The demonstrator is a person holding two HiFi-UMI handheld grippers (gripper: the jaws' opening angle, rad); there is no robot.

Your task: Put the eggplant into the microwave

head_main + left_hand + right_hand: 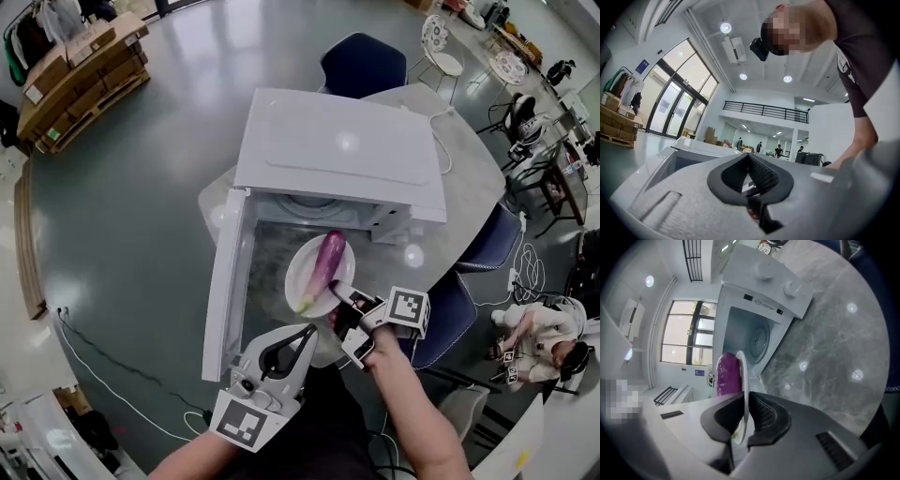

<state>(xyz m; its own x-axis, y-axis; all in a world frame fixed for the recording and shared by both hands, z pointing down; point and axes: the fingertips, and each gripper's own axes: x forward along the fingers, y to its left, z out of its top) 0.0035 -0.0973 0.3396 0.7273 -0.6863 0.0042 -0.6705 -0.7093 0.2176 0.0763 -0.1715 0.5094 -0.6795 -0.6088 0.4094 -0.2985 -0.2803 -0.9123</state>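
A purple eggplant [328,258] lies on a white plate [298,274] held just in front of the white microwave [337,150]. The microwave's door [225,281] stands swung open to the left. My right gripper [339,294] is shut on the plate's near rim. In the right gripper view the plate [742,376] stands edge-on between the jaws of the right gripper [744,409], with the eggplant [727,373] on its left face and the microwave's cavity [754,336] beyond. My left gripper [306,336] hangs below the door's corner. It is shut [749,156] on nothing.
The microwave sits on a round grey marble table [469,159]. Blue chairs [361,61] stand at its far side and right [450,314]. A white cable [441,141] trails off the microwave's back. Cardboard boxes on pallets [80,75] are far left. A person [539,337] sits at the lower right.
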